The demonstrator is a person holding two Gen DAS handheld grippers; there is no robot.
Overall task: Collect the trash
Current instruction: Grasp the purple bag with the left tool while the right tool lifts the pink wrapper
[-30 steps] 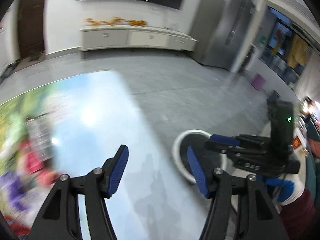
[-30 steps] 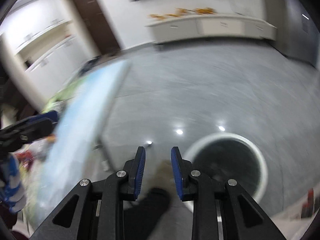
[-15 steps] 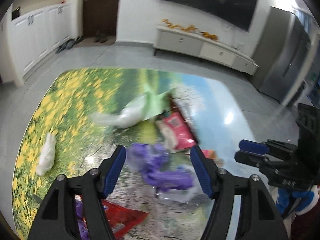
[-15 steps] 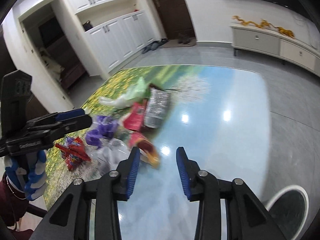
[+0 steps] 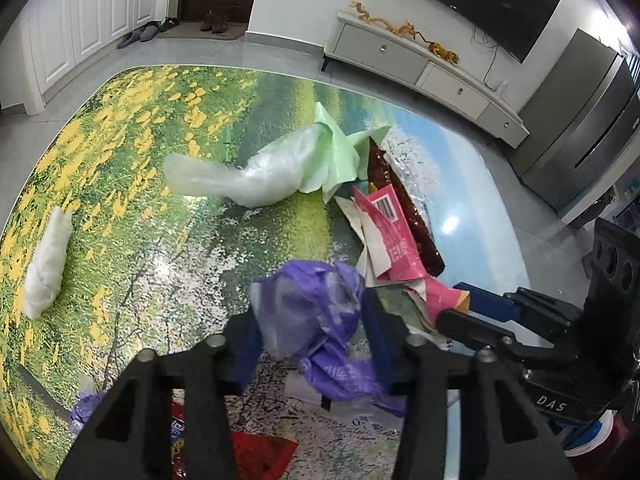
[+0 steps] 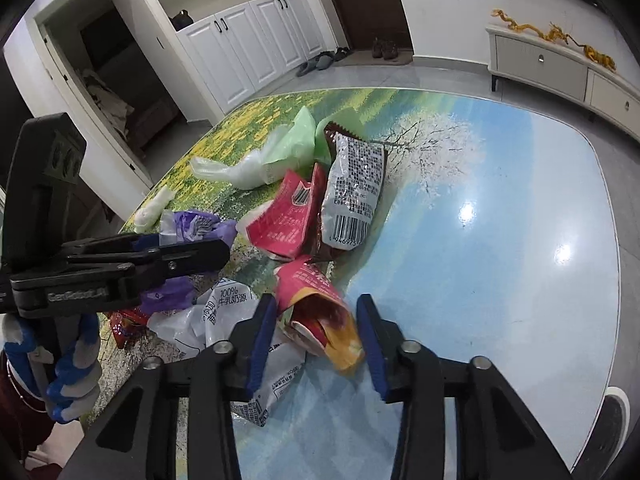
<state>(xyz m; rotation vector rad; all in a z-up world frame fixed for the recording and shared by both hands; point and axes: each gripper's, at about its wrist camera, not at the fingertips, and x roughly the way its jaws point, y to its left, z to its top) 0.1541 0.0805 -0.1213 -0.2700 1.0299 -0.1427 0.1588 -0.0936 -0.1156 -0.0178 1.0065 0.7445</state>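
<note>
Trash lies piled on a table with a landscape print (image 5: 132, 128). My left gripper (image 5: 310, 344) is open, its fingers on either side of a crumpled purple plastic bag (image 5: 312, 312). My right gripper (image 6: 316, 340) is open around a pink and yellow snack packet (image 6: 320, 308). Beside them lie a pink carton (image 6: 284, 216), a silver and brown snack bag (image 6: 356, 184), a green and clear plastic bag (image 5: 280, 164), a white milk wrapper (image 6: 224, 316) and a red wrapper (image 5: 256, 452).
A white wad (image 5: 46, 256) lies alone at the table's left edge. The blue right half of the table (image 6: 500, 240) holds only reflections. A white-rimmed bin (image 6: 616, 412) stands on the floor at the right. A low cabinet (image 5: 420, 68) stands by the far wall.
Both grippers have swung from the floor and bin over the table and come down onto the trash pile. The left now straddles the purple bag, the right the pink and yellow packet.
</note>
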